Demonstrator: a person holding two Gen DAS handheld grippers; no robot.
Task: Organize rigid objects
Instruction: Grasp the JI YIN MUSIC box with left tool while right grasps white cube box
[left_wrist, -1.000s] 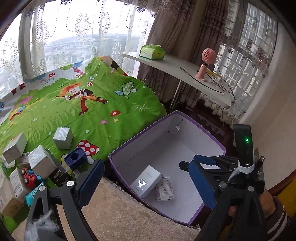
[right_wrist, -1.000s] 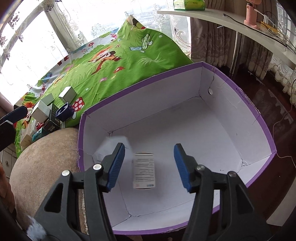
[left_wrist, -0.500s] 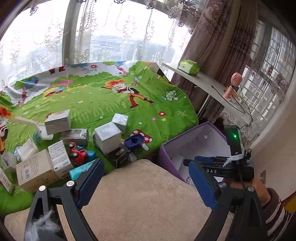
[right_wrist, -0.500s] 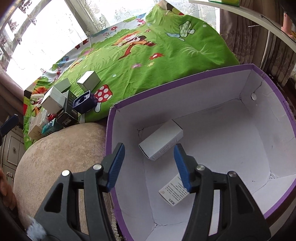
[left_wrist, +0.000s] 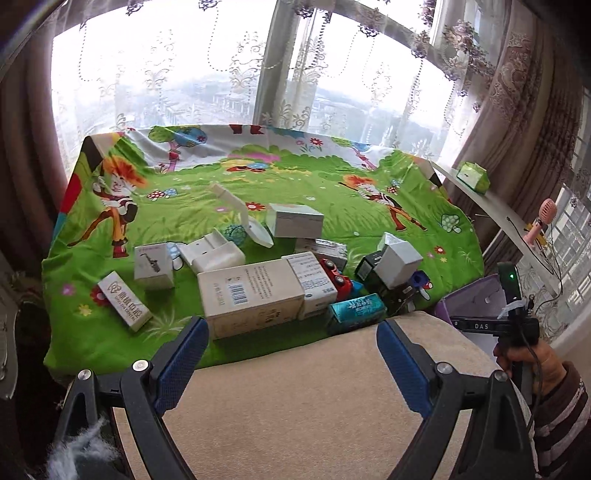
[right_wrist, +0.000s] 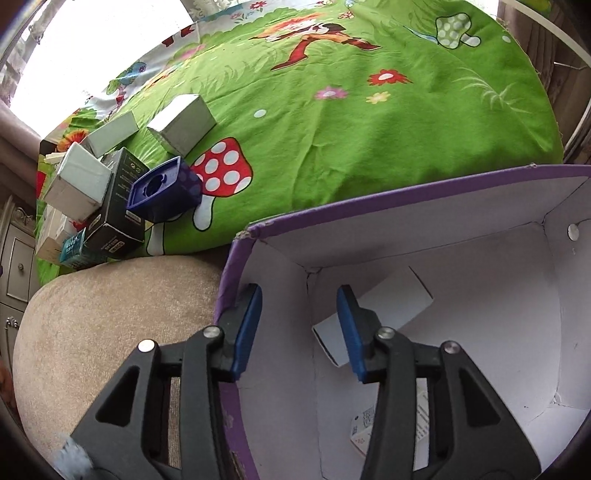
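Note:
Several small boxes lie jumbled on the green cartoon cloth (left_wrist: 332, 192): a large beige box (left_wrist: 251, 295), a teal box (left_wrist: 356, 308), a white cube (left_wrist: 400, 264) and a red toy car (left_wrist: 334, 277). My left gripper (left_wrist: 288, 358) is open and empty over the beige cushion (left_wrist: 314, 398), short of the pile. My right gripper (right_wrist: 299, 328) is open and empty above the near corner of the purple storage box (right_wrist: 369, 201), which holds a white box (right_wrist: 391, 306) and a small labelled box (right_wrist: 364, 428).
A navy holder (right_wrist: 162, 188) and a black box (right_wrist: 118, 206) lie near the cushion edge (right_wrist: 110, 295). A white shelf (left_wrist: 495, 210) with a green tissue pack (left_wrist: 472, 177) and a pink fan (left_wrist: 539, 221) runs along the right, by the curtains.
The left view has swung left from the purple box onto the pile of boxes. The right gripper has shifted left to the purple box's near corner; the white box now rests inside.

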